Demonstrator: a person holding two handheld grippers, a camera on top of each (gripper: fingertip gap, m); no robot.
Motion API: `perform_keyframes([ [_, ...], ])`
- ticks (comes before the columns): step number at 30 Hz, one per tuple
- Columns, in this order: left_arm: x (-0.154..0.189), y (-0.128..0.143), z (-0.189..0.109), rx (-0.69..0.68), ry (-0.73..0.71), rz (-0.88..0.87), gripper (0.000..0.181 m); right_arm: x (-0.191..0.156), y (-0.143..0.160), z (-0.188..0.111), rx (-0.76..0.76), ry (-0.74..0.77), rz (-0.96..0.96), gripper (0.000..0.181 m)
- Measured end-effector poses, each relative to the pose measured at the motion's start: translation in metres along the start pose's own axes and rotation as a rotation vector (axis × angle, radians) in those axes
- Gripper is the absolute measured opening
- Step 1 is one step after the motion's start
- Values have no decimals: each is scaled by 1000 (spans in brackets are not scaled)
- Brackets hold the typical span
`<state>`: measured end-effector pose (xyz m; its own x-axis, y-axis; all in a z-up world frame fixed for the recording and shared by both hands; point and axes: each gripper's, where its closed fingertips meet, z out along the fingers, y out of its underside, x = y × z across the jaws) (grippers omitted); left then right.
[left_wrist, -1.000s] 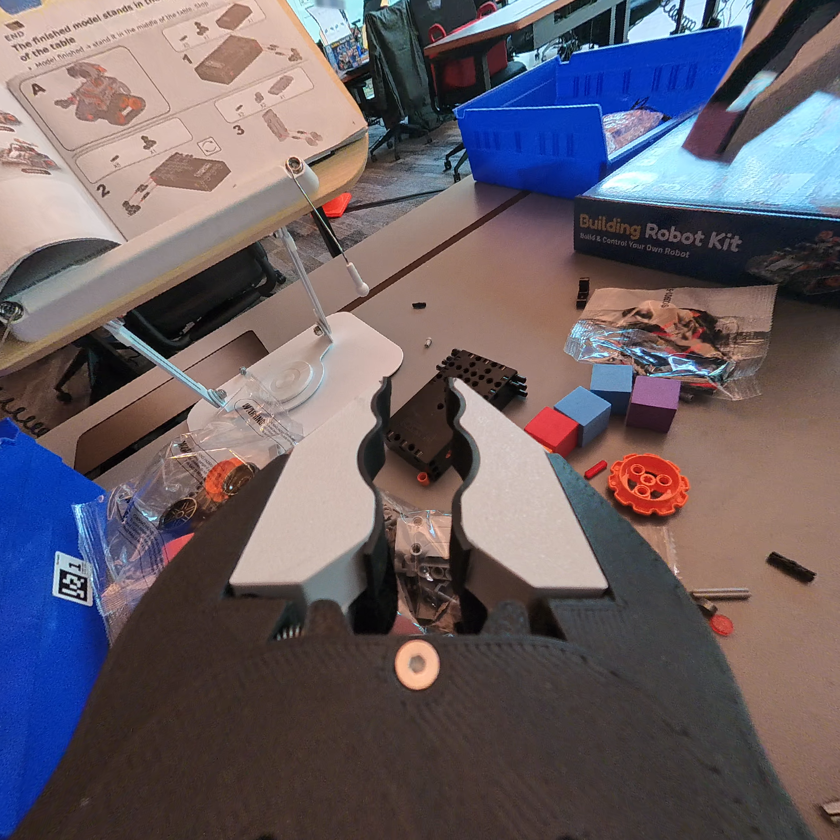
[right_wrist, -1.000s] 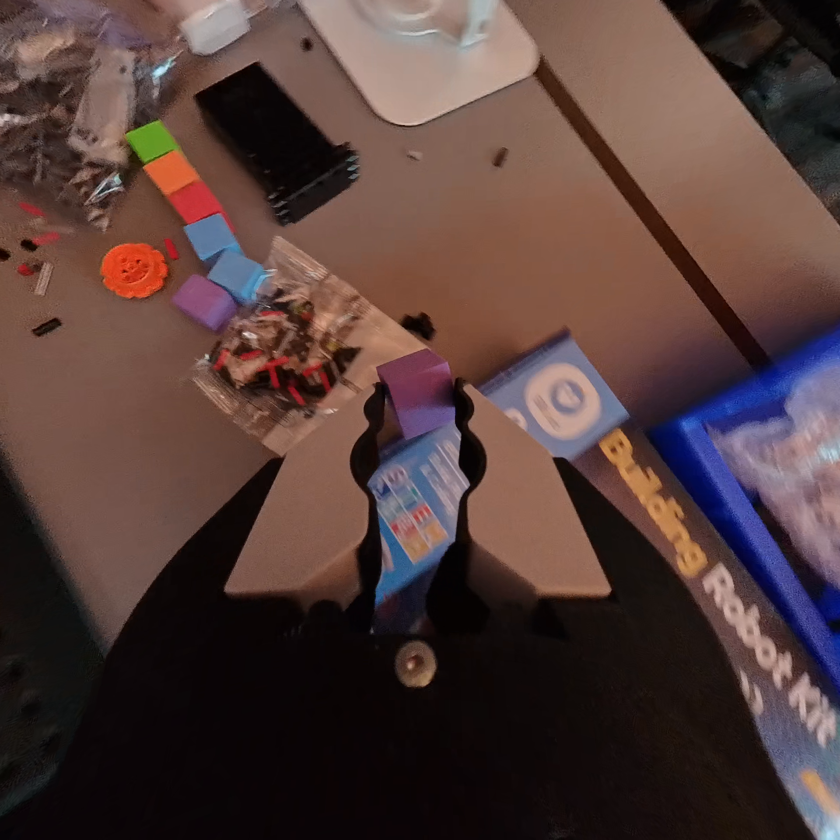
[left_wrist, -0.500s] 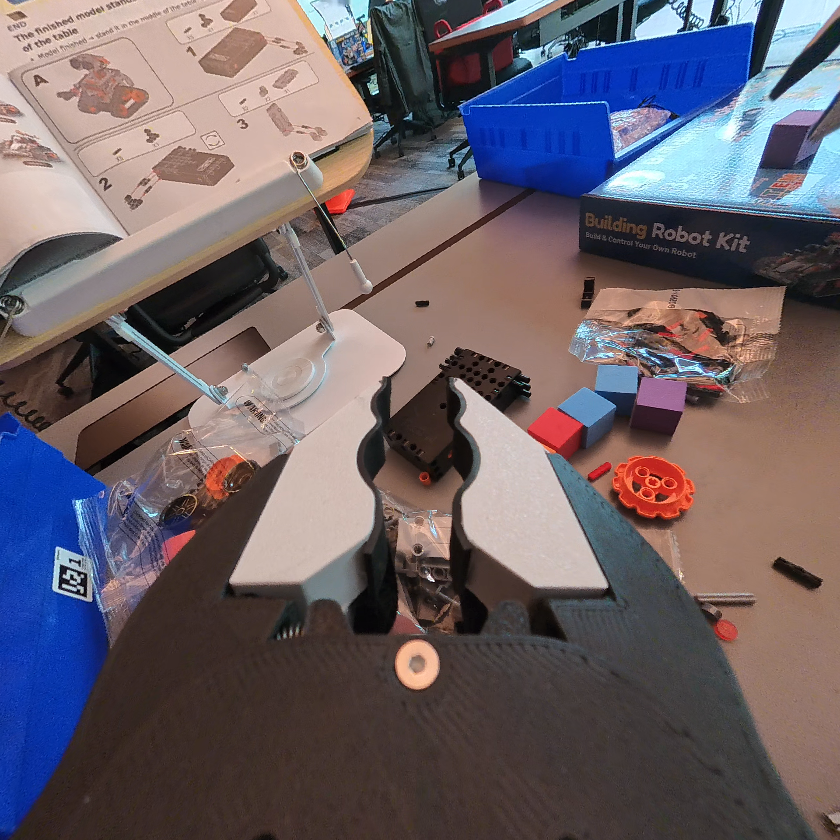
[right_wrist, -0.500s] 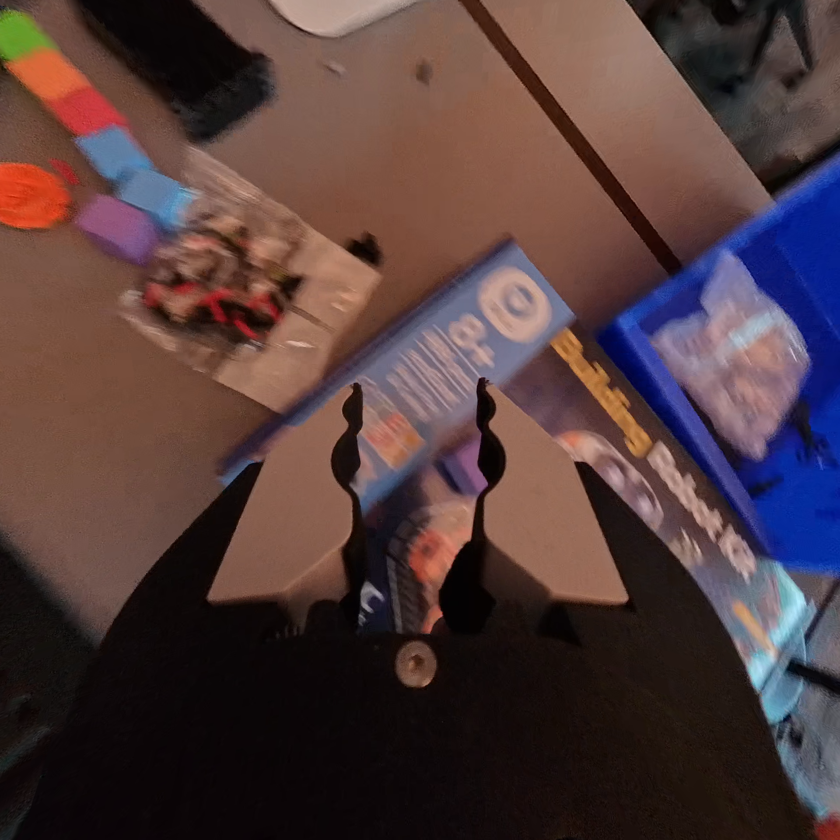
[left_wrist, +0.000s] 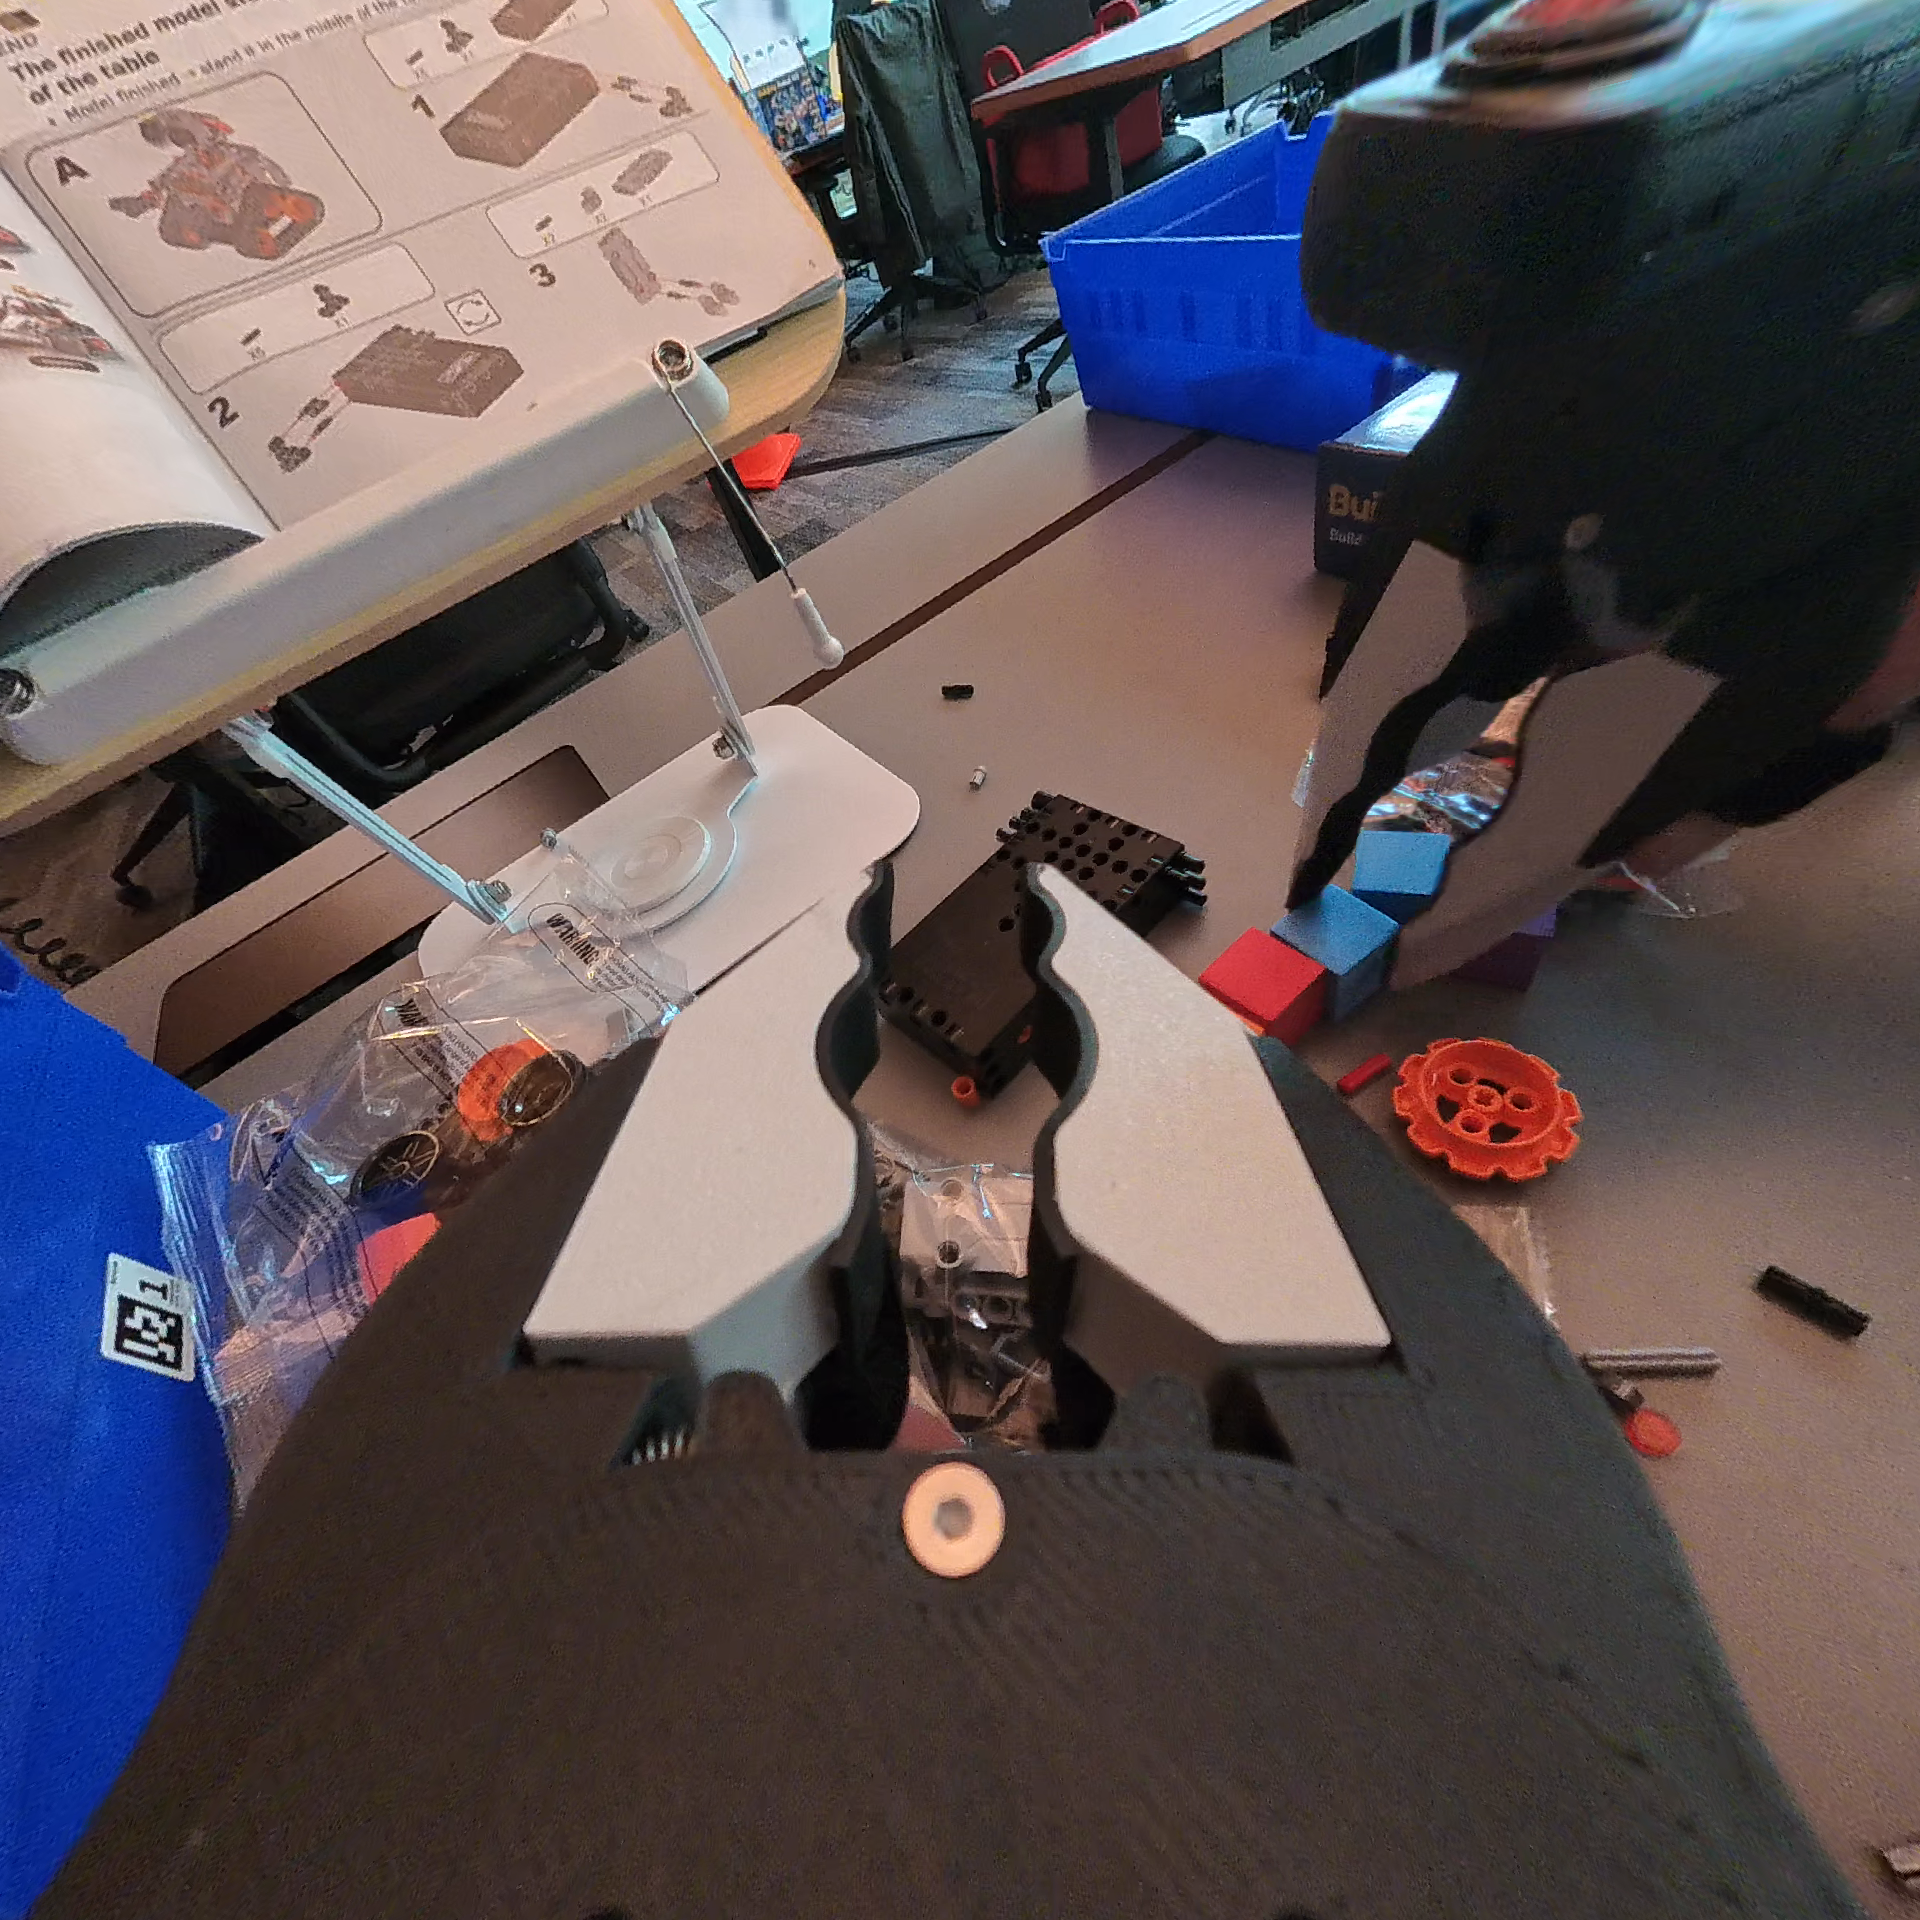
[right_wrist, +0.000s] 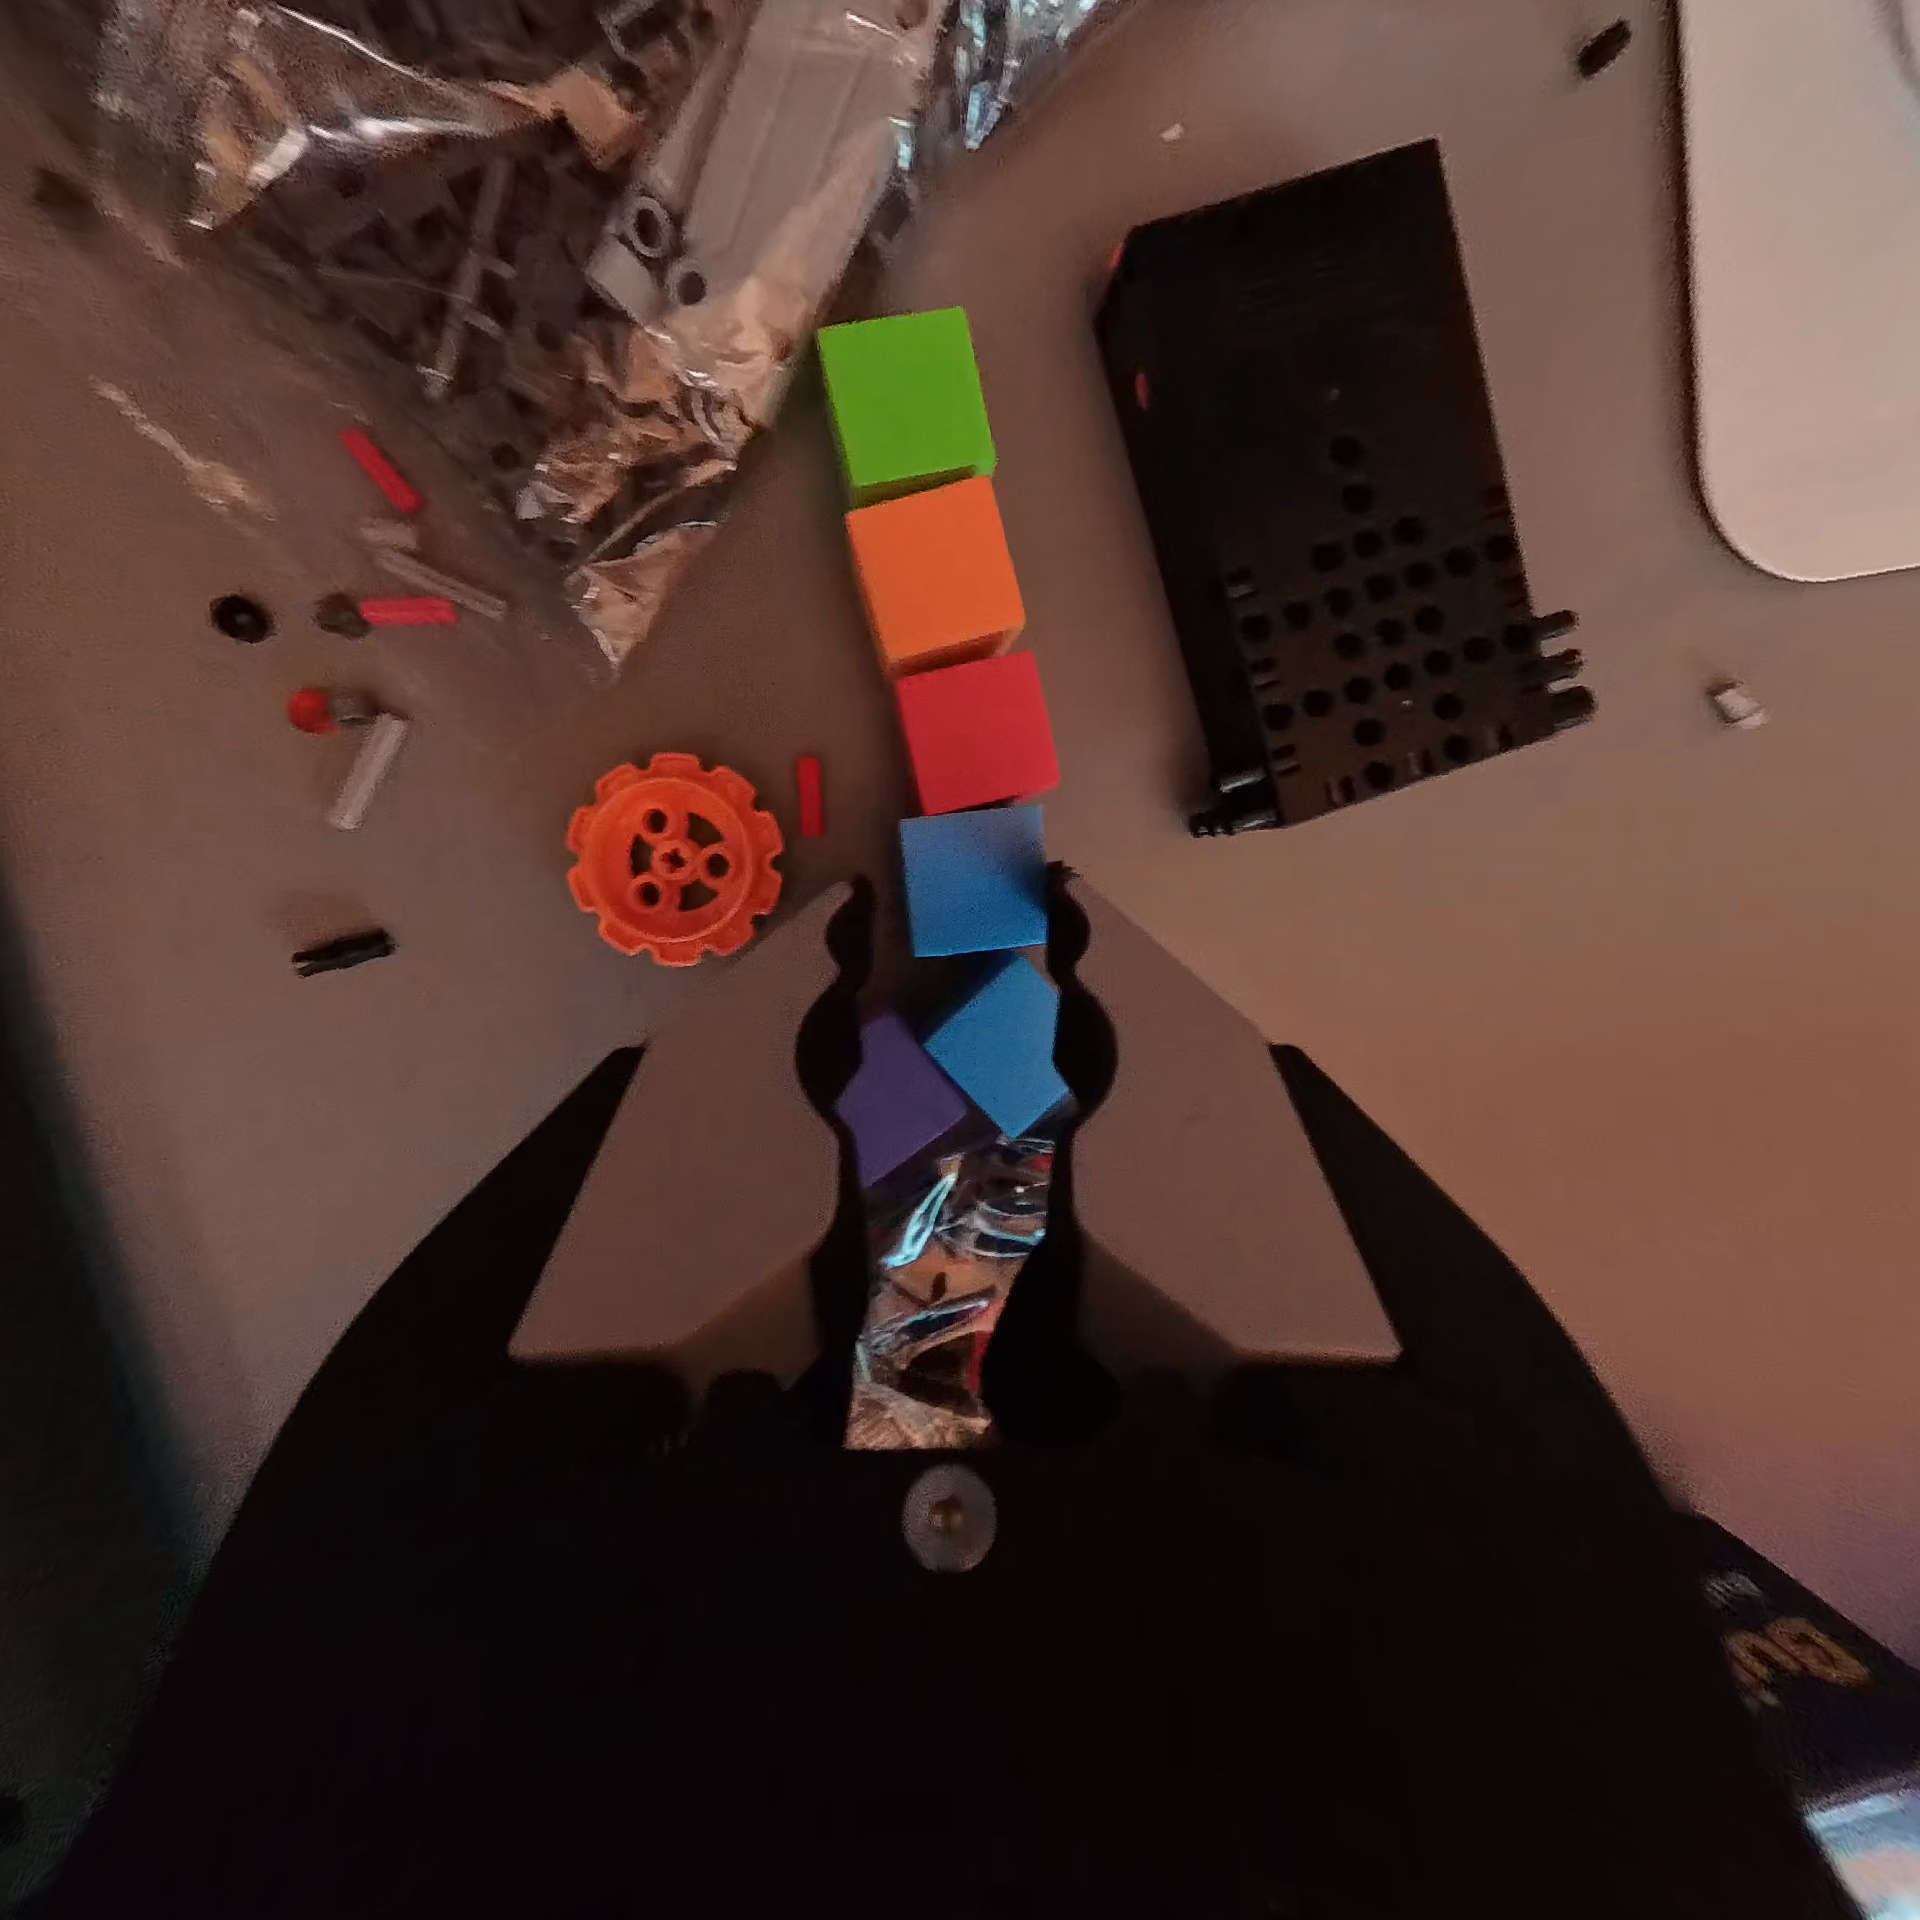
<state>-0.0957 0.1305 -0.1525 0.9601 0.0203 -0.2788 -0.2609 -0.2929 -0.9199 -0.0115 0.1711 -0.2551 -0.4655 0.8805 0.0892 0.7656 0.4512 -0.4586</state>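
Note:
A row of cubes lies on the table in the right wrist view: green (right_wrist: 904, 400), orange (right_wrist: 935, 571), red (right_wrist: 977, 732), blue (right_wrist: 971, 883). A second blue cube (right_wrist: 997, 1039) and a purple cube (right_wrist: 894, 1096) lie closer in. My right gripper (right_wrist: 958, 888) is open and low, with its fingers on either side of the first blue cube. The right finger is at the cube's edge and a small gap shows on the left. The left wrist view shows it (left_wrist: 1351, 940) coming down over the blue cube (left_wrist: 1340, 935) beside the red cube (left_wrist: 1262, 982). My left gripper (left_wrist: 956, 883) is open and empty, hovering before a black perforated block (left_wrist: 1081, 862).
An orange gear (right_wrist: 675, 857) and small pins lie left of the cubes. Bags of parts (right_wrist: 520, 260) (left_wrist: 436, 1101) lie nearby. An open booklet (left_wrist: 312, 208) rests on a white stand (left_wrist: 727, 831). A blue bin (left_wrist: 1174, 312) and a kit box (left_wrist: 1361, 509) stand at the back right. The left gripper's tips are roughly 15 cm from the right gripper's. My left tips are about 15 cm from the purple cube (right_wrist: 894, 1096), my right tips only 4 cm.
The right gripper let go of a purple cube on the kit box, swung back to the row and came down around the blue cube. The left gripper has barely moved.

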Motion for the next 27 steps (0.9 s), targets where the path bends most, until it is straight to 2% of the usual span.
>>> perform_keyframes([
  [1, 0, -1, -1, 3, 1, 1, 22, 2, 0, 1, -5, 20, -11, 25],
  [4, 1, -4, -3, 13, 3, 4, 22, 1, -7, -13, 42, 37, -24, 25],
  [8, 1, -5, -4, 19, 1, 7, 23, 24, 4, -67, 90, 146, 30, 25],
  [13, 2, -6, -5, 22, 4, 7, 23, 72, 82, -153, 48, 296, 195, 25],
  [16, 3, -6, -4, 17, 6, 12, 23, 89, 134, -191, 3, 356, 282, 25],
  [20, 3, -3, -2, 6, 2, 14, 23, 91, 180, -202, -68, 308, 366, 25],
  [27, 1, 3, 1, -15, -1, 9, 23, 94, 203, -189, -149, 263, 389, 25],
])
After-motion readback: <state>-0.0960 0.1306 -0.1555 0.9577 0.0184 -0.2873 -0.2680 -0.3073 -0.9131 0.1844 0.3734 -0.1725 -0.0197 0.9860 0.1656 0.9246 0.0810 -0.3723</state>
